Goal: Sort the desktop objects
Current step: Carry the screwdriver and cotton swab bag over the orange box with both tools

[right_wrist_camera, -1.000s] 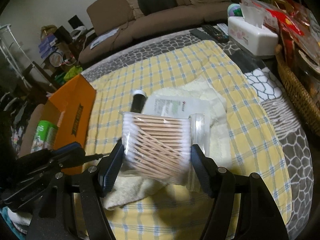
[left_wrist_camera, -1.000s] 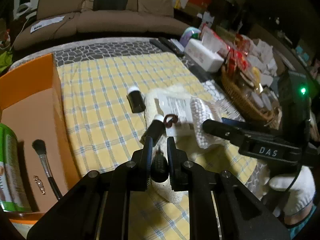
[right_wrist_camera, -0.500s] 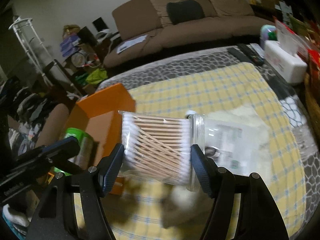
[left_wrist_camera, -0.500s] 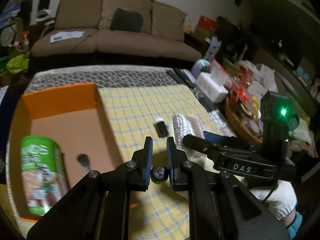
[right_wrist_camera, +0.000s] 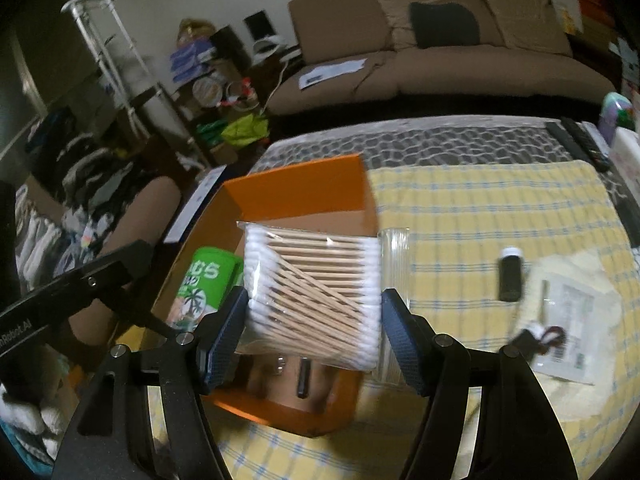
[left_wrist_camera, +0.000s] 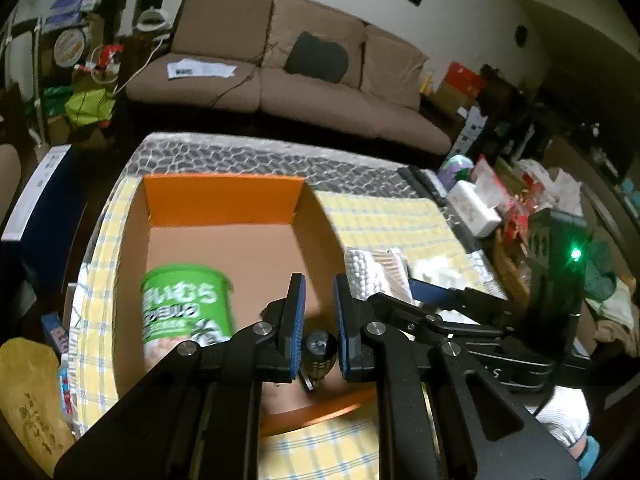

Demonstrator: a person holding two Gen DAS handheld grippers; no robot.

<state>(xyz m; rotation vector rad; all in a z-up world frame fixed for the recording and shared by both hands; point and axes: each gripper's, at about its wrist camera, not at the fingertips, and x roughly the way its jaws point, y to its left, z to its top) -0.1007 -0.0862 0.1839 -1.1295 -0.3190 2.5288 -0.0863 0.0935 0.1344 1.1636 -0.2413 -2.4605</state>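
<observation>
The left gripper (left_wrist_camera: 319,334) is clamped on a small dark, round-ended object (left_wrist_camera: 319,350), its kind unclear, held above the near part of the orange cardboard box (left_wrist_camera: 224,200). The right gripper (right_wrist_camera: 314,332) is clamped on a clear bag of cotton swabs (right_wrist_camera: 314,288), which hangs over the same box (right_wrist_camera: 296,188); its pads press on the bag's two ends. Inside the box a green canister (left_wrist_camera: 186,304) stands at the left, and a thin dark stick-like item (right_wrist_camera: 302,380) lies on the box floor under the bag. To the right, on the yellow checked cloth (right_wrist_camera: 480,208), lie a small black bottle (right_wrist_camera: 511,274) and a flat white packet (right_wrist_camera: 568,320) on a cream towel (right_wrist_camera: 592,264). Far off stands a brown sofa (left_wrist_camera: 280,64).
</observation>
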